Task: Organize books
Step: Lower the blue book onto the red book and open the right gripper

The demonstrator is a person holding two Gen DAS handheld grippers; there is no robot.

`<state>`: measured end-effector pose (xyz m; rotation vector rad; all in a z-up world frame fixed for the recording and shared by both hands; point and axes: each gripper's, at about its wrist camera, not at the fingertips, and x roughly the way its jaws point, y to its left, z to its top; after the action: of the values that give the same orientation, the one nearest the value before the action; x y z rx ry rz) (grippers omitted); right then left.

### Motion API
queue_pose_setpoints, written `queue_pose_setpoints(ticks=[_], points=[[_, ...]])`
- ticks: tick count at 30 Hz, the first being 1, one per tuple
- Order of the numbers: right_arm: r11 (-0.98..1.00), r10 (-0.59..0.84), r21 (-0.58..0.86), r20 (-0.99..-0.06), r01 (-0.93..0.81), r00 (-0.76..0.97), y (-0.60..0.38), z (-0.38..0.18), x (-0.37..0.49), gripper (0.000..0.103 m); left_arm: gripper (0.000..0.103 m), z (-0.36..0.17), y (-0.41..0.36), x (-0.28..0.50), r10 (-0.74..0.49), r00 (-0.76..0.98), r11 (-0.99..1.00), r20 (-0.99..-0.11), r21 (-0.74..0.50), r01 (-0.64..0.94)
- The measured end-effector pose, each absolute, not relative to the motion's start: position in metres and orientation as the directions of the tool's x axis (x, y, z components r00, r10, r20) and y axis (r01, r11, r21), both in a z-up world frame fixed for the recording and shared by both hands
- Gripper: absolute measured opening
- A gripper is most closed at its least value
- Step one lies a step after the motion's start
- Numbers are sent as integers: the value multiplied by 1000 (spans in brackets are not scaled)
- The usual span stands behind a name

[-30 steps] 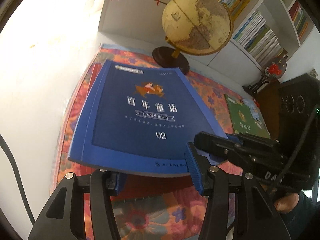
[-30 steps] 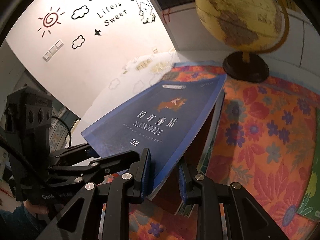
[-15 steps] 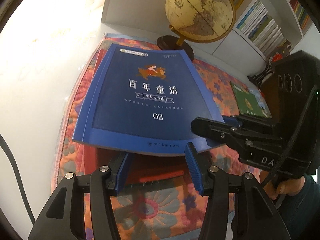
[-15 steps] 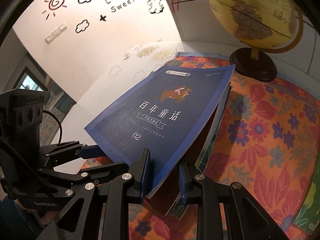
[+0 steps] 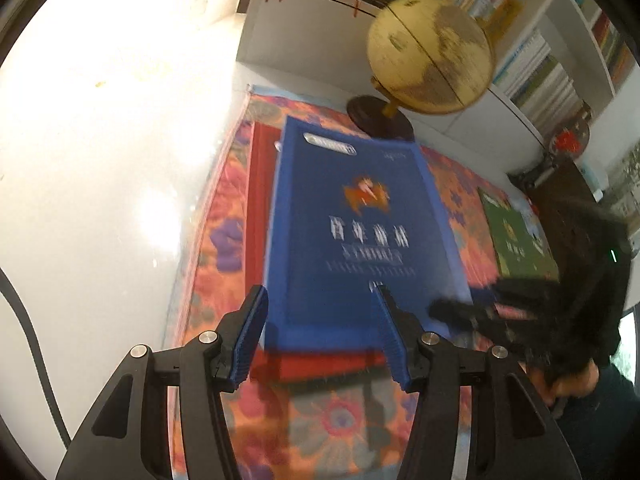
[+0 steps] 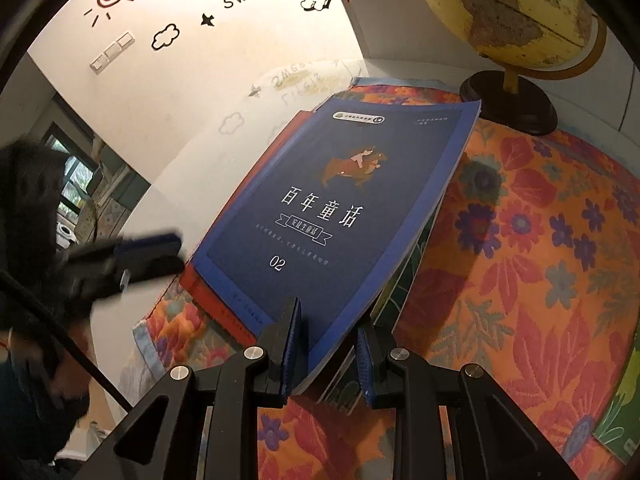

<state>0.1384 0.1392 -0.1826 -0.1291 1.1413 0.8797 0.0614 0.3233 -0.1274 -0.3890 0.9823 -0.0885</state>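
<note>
The left tool (image 5: 318,334) hangs with its fingers apart over the near edge of the blue book (image 6: 340,216), apparently not touching it. The book lies on a red book (image 5: 260,200) on the floral table (image 6: 540,240). The right tool (image 6: 328,344) is clamped on the blue book's near corner.

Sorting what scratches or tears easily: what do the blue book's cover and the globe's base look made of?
Blue book: seemingly paper softcover, matte; its thin cover bends in the right gripper. Globe base: dark, smooth, slightly glossy, possibly wood or plastic.

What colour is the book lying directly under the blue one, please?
Red: the red book shows beneath the blue book, best in the left wrist view.
</note>
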Motion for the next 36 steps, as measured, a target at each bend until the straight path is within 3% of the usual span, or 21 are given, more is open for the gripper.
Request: queue_pose_setpoints(ticks=[5,23,29,33,36], points=[[629,505,277,-856,-726,111,145,-181,128,24,51,-148,320,79,-255,514,929,-819,-354,-104],[586,460,228,-883,-778,88,156,-183,139,26,54,-146,329,64,-279,525,907,-804,-400,-130],[608,474,253,-876,-753,88,155,-185,140,33,57,-146,329,63,-269,524,911,-808,-391,-135],[633,471,276,-878,-723,78,150,-185,141,53,57,-143,326,58,-243,515,920,-822,-363,-146],[684,423,250,-901,-686,93,136,-187,135,54,57,-137,322,53,-216,515,927,-830,-340,-160]])
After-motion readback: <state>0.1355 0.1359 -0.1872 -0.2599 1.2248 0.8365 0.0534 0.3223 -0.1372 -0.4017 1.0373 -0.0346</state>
